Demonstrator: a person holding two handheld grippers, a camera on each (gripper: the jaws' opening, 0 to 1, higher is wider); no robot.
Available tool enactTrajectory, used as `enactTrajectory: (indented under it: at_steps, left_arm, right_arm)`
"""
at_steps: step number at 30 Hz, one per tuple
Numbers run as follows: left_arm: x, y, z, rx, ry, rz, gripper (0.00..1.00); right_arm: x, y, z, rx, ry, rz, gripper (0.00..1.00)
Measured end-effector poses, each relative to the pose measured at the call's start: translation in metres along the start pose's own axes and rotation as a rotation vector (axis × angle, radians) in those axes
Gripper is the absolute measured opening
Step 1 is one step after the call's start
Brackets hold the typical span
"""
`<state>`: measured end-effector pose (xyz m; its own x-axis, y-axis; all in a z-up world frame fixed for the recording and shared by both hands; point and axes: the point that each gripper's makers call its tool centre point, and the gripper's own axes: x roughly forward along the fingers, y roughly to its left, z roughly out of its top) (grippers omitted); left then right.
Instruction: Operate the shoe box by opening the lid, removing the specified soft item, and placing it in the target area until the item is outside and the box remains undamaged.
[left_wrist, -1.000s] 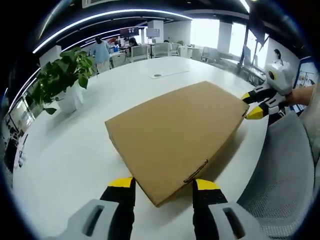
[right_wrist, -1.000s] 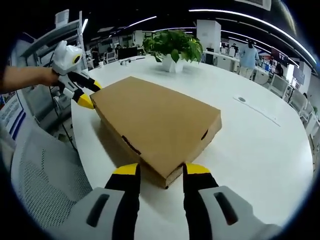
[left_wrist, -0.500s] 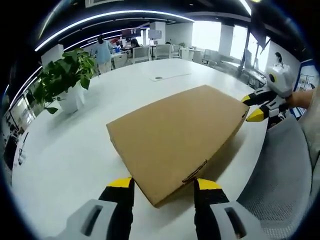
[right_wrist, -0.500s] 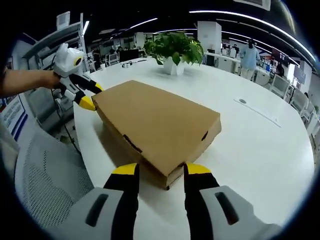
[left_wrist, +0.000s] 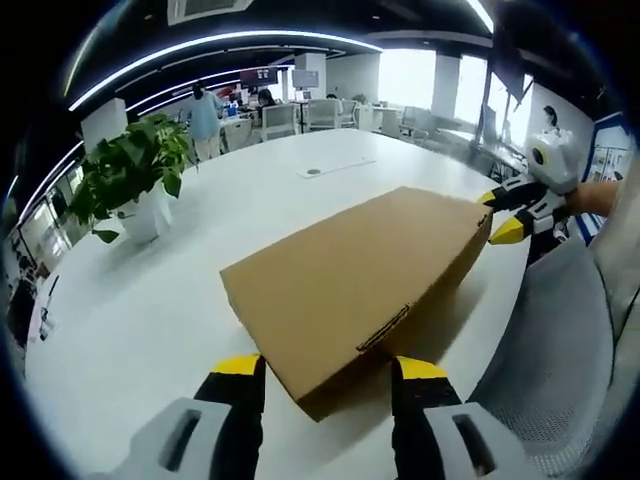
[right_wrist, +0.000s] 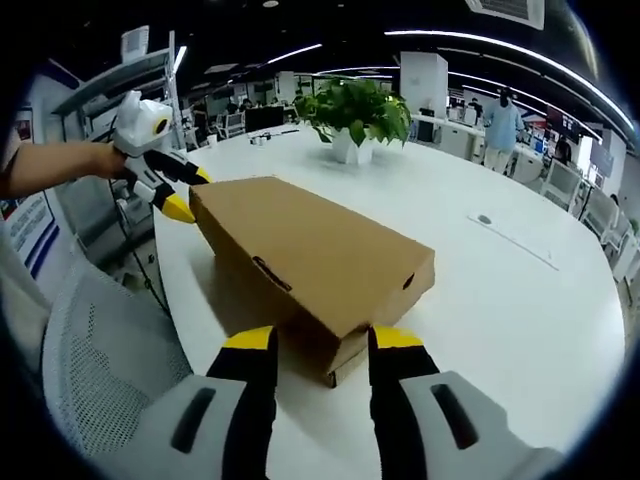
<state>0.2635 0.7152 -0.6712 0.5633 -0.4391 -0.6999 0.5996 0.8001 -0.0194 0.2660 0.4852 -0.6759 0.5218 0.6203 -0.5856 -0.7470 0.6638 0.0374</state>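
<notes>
Desk (left_wrist: 150, 300): big white top, curved edge. Wide bare surface on the far side of the box and toward the plant; a small round port (right_wrist: 484, 219) and a thin strip sit well apart from the box.

Mesh chair (right_wrist: 100, 370): grey backrest just off the desk edge on the person's side, crowding the near approach in both views.

Shoe box (left_wrist: 360, 280): brown cardboard, lid shut, lying flat near the desk edge closest to the chair. One short end points at each camera. Slot cutout visible on the end wall in the left gripper view, another slot on the long side and a small notch on the end in the right gripper view. No dents or tears visible.

Potted plant (left_wrist: 130, 175): white pot, green leaves, well apart from the box on the open side of the desk.

Left tongs (left_wrist: 325, 368): spread, yellow tips either side of the box's near corner, not pinching it. Contact with the cardboard can't be judged.

Right tongs (right_wrist: 323, 340): spread, straddling the opposite end corner, same uncertainty on contact. Both sets also appear from across the box, tips at the far corner.

Background: office desks, people standing far off.
</notes>
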Motion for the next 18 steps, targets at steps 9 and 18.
enactTrajectory:
  at_steps: [9,18]
  left_arm:
    - [-0.007,-0.001,0.011,0.012,-0.020,-0.016,0.57]
    - [-0.010,0.001,0.020,0.013,-0.039,-0.016,0.58]
  right_arm:
    - [-0.006,0.000,0.013,0.006,-0.016,0.008,0.36]
    - [-0.009,-0.002,0.023,-0.011,-0.025,0.007,0.36]
